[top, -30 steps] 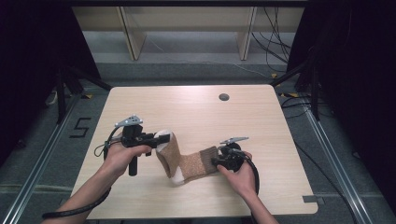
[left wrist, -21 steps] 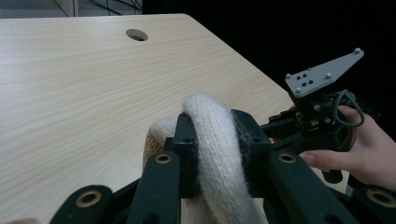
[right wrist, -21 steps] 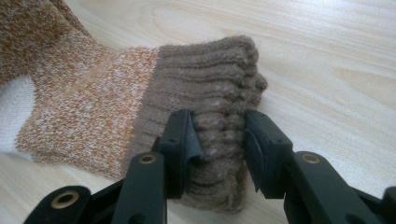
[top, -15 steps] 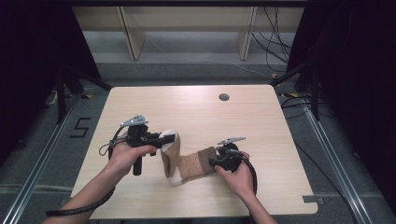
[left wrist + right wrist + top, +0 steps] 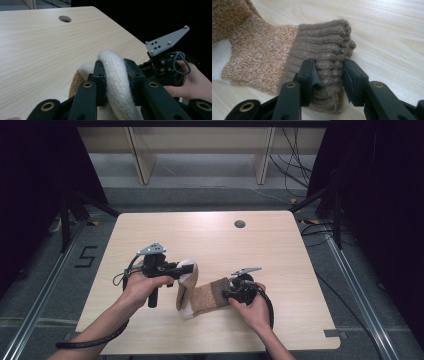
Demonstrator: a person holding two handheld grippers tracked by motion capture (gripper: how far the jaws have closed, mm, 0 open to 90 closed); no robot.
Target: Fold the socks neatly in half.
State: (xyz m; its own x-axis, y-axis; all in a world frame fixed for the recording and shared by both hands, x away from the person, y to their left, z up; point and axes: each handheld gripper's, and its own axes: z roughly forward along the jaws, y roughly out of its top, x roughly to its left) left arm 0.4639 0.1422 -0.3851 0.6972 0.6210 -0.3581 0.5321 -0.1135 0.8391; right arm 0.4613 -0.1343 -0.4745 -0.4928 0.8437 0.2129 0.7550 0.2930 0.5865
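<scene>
Both tongs, left [image 5: 189,268] and right [image 5: 226,294], clamp the sock [image 5: 200,296].

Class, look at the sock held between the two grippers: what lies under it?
Under the sock lies the bare wooden table. The left gripper pinches its white toe end and the right gripper its brown ribbed cuff. The tabletop directly beneath the sock is covered.
</scene>
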